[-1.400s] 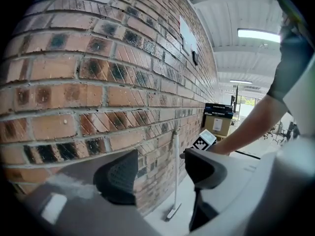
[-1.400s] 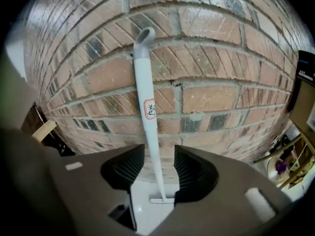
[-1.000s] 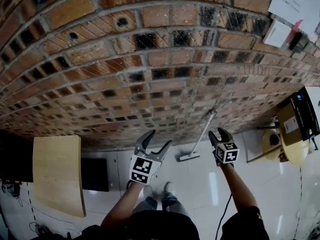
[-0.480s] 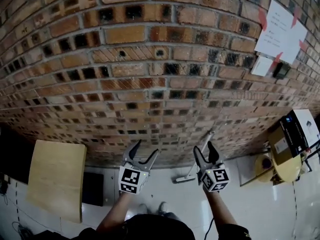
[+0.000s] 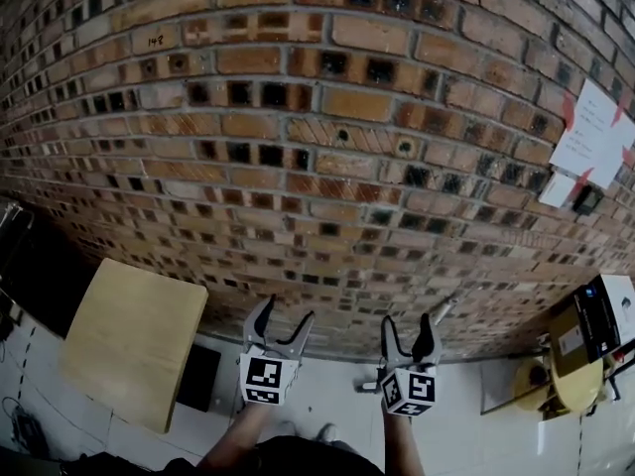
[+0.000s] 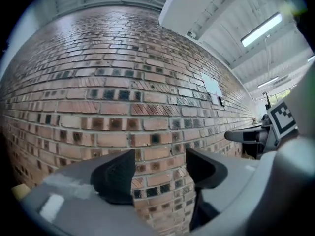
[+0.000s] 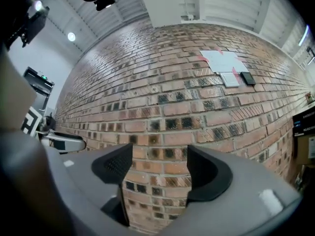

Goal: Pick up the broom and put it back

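The broom [image 5: 443, 309] leans against the brick wall [image 5: 327, 167]. Only its pale handle top and a bit of its head [image 5: 366, 386] show past my right gripper [image 5: 408, 327]. That gripper is level, just left of the handle and apart from it. Its jaws have just been opening and hold nothing; only bricks show between them in the right gripper view [image 7: 160, 168]. My left gripper [image 5: 283, 317] is level beside it, farther left. Its jaws have also just been opening, with only wall in the gap [image 6: 160, 173].
A light wooden tabletop [image 5: 129, 340] stands at the left with a black box [image 5: 198, 375] beneath it. At the right are a cardboard box [image 5: 585, 330] and a yellow round stool [image 5: 556, 390]. Papers [image 5: 595, 132] are taped to the wall. White floor tiles [image 5: 327, 405] run along its foot.
Both grippers have risen and now point at the wall. The head view has tilted up the bricks. The broom stays leaning where it was, now mostly hidden behind the right gripper.
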{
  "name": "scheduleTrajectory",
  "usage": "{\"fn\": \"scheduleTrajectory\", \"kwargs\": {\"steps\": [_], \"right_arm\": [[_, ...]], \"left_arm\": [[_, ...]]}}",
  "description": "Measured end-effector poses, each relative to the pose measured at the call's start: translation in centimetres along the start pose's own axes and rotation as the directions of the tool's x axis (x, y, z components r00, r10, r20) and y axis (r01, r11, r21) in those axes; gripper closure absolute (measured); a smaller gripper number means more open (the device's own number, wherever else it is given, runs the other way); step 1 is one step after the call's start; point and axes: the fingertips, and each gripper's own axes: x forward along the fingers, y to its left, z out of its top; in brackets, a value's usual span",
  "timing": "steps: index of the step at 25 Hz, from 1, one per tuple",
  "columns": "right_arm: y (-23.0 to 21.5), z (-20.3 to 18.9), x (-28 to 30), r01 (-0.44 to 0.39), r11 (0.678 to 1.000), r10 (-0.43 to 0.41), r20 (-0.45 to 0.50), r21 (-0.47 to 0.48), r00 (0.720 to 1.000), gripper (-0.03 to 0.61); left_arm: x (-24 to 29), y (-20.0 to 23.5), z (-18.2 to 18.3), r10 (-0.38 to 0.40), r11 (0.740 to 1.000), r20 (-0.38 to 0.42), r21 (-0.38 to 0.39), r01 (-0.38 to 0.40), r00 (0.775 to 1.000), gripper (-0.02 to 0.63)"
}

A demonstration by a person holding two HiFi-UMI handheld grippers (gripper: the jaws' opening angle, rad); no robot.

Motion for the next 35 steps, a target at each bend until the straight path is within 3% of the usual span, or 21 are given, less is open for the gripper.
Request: {"fn": "scheduleTrajectory", "kwargs": {"steps": [9, 14, 18, 22, 27, 29, 35], "right_arm": [[3.9, -0.1, -3.6, 0.000, 1.000, -0.001, -0.068, -0.018, 0.998, 0.224], [4.6, -0.4, -7.7, 0.019, 0.998, -0.024, -0.086, -0.054, 0.996, 0.222], [4.6, 0.3, -11.7, -0.014, 0.999, 0.012, -0.053, -0.044, 0.999, 0.221], [5.1, 0.3, -17.9, -0.083, 0.996, 0.082, -0.061, -0.023, 0.995, 0.221], [3.0, -4.1, -26.8, -0.071, 0.993, 0.087, -0.162, 0.098, 0.983, 0.222], [2.6, -4.4, -29.6, -0.082, 0.993, 0.098, -0.196, 0.090, 0.976, 0.222], [3.2, 1.8, -31.3, -0.083, 0.996, 0.081, -0.103, -0.017, 0.991, 0.222]], "left_arm": [[-3.8, 0.4, 0.3, -0.032, 0.997, -0.006, -0.072, 0.031, 0.999, 0.262], [-5.7, -1.5, -0.1, -0.072, 0.996, -0.011, -0.053, 0.071, 0.997, 0.262], [-9.9, -5.7, 1.1, -0.082, 0.984, 0.034, -0.153, 0.086, 0.996, 0.261], [-15.2, -10.9, 2.1, -0.044, 0.993, 0.043, -0.109, 0.048, 0.998, 0.261], [-23.8, -16.8, -2.0, 0.009, 0.996, -0.081, -0.087, -0.017, 0.997, 0.281], [-26.5, -18.3, -2.5, 0.031, 0.995, -0.111, -0.092, -0.042, 0.993, 0.281], [-28.8, -17.2, 3.7, 0.068, 0.997, 0.008, -0.021, -0.068, 0.998, 0.281]]}}
